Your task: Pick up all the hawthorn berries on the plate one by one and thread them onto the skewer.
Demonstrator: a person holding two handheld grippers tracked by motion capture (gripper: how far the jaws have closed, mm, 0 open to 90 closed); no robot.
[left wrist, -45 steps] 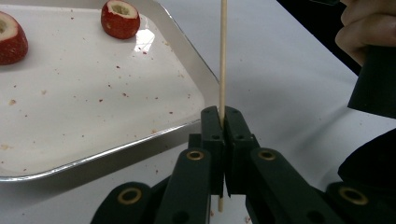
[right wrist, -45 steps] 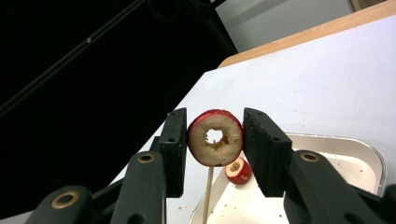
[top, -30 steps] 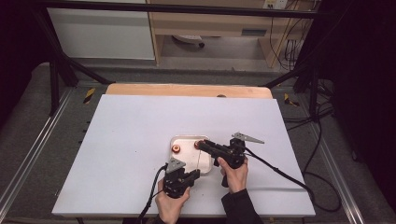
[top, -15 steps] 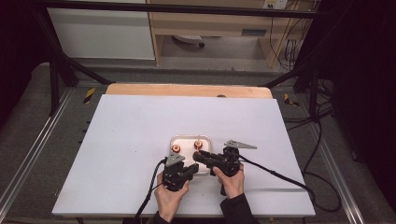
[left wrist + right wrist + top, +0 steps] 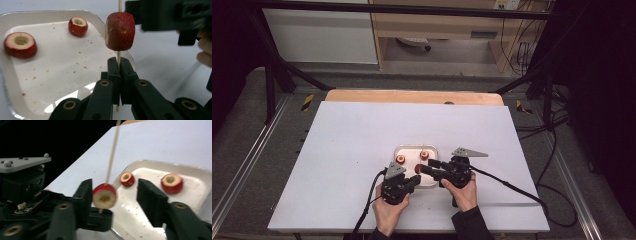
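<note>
My left tongs clamp thin wooden skewer; right tongs just opened off threaded red strawberry slice. Next: grab a tray slice.

Black claws, brass-coloured screws, grey plates, black cables, seemingly dark sleeves.

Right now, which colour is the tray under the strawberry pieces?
White, the tray is best seen in the left gripper view.
</note>
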